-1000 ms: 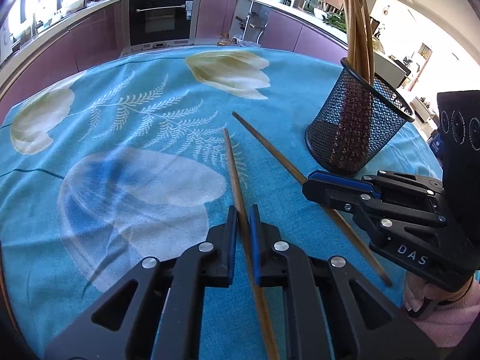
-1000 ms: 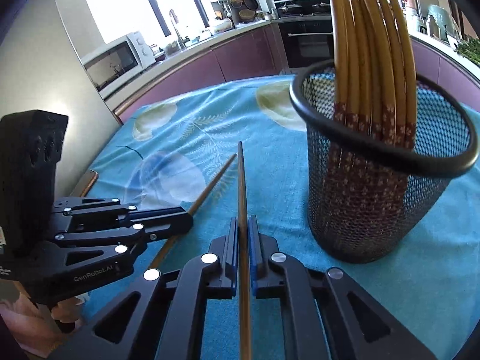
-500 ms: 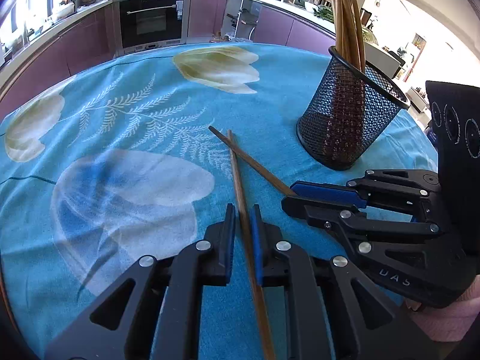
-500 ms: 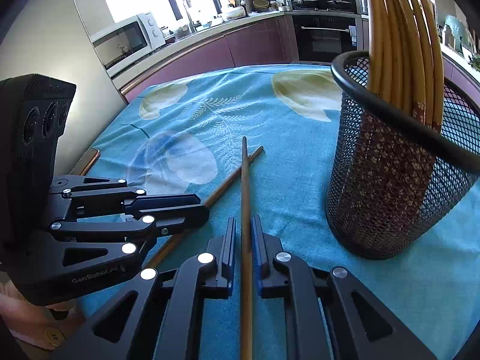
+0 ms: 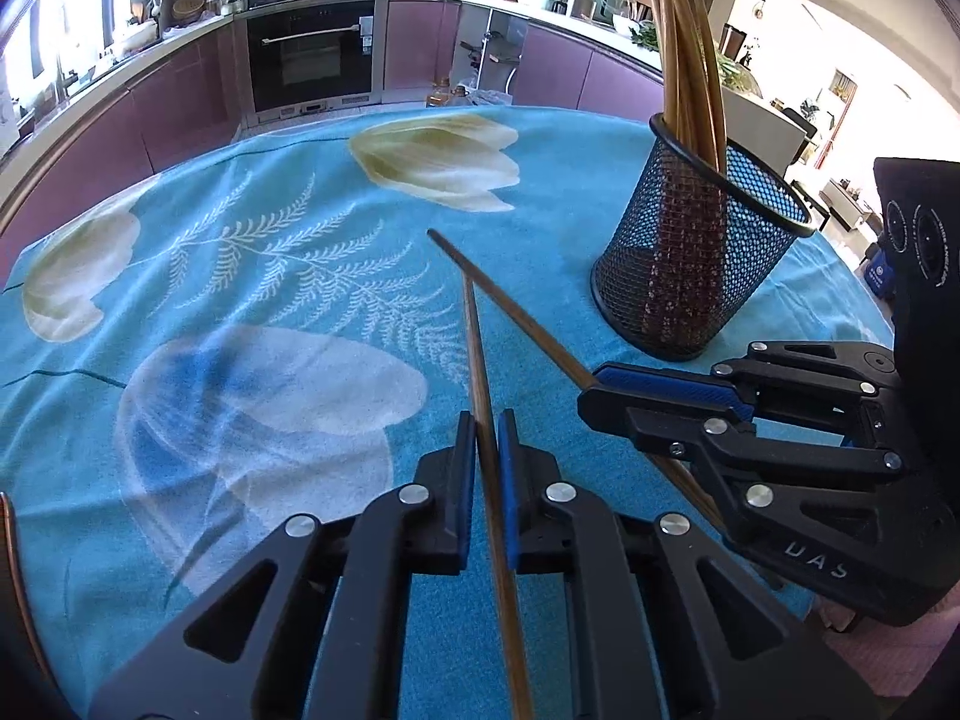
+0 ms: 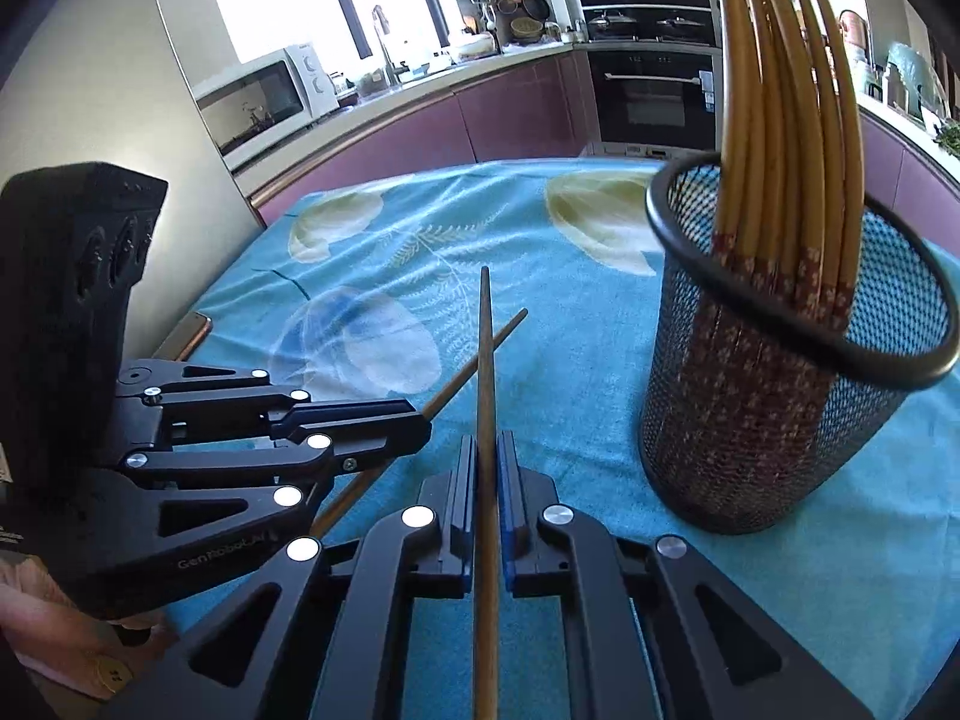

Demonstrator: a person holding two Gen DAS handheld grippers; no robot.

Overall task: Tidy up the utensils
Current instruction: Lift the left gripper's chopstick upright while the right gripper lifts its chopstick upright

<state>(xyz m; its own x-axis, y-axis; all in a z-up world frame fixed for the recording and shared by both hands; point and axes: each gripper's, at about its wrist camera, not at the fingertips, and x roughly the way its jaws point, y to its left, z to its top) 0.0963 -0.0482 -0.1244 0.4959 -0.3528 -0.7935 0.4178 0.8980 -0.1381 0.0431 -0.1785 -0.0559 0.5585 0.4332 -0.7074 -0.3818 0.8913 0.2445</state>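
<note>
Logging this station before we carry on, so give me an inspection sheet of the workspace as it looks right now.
Surface: table under a turquoise floral tablecloth.
Job's things: black wire-mesh holder standing upright, holding a bundle of light bamboo chopsticks; two dark brown wooden chopsticks, one per gripper, tips crossing.
Clutter: nothing seen.
Grippers: left gripper shut on the left dark chopstick; right gripper shut on the right dark chopstick.
Cables: nothing seen.
Surroundings: kitchen with purple cabinets, black built-in oven, white microwave.
</note>
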